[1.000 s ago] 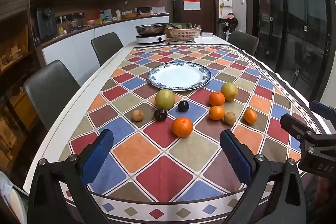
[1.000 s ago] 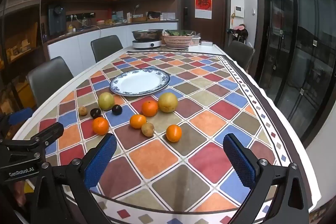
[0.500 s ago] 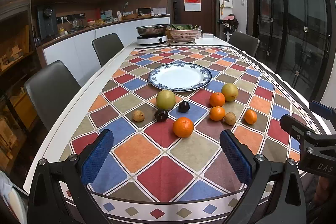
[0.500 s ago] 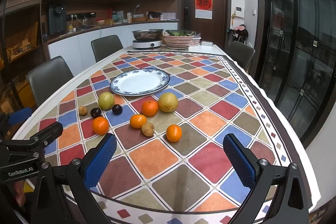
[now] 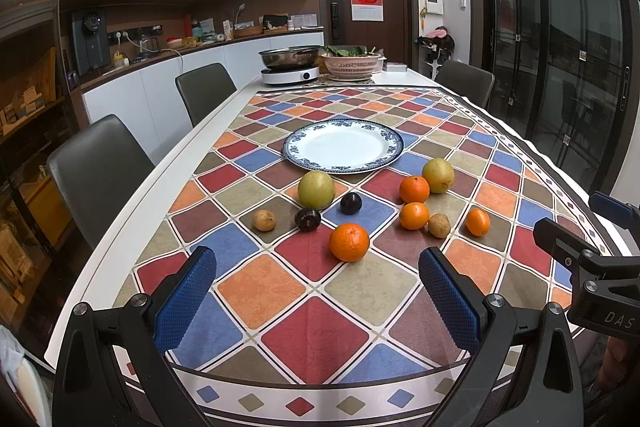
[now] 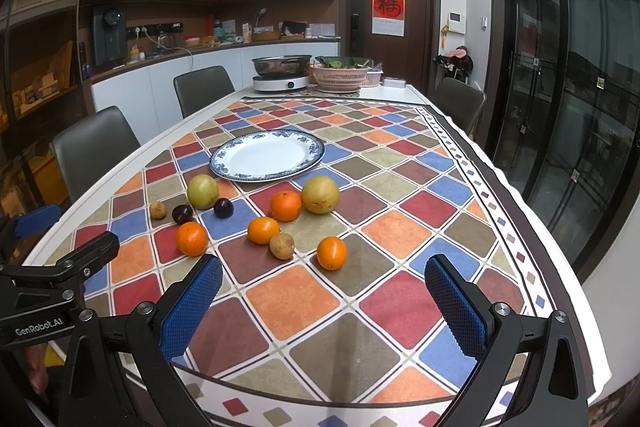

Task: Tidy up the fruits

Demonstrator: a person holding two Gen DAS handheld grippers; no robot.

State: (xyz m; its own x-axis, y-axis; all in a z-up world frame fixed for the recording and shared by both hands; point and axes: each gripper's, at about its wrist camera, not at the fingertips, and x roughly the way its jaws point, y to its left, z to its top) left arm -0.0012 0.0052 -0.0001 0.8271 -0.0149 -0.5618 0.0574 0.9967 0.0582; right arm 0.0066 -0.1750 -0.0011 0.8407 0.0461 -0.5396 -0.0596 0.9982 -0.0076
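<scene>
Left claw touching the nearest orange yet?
Apart. The left wrist view shows the left claw open, with bare tablecloth between its blue pads and the nearest orange, which sits alone ahead of them.

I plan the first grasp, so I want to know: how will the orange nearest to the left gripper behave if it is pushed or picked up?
The nearest orange looks round and lies free on the flat tablecloth, so a push would probably roll it. Its dimpled peel seems firm, so the padded left gripper, now open, should hold it without slipping. It is likely moderately heavy for its size.
</scene>
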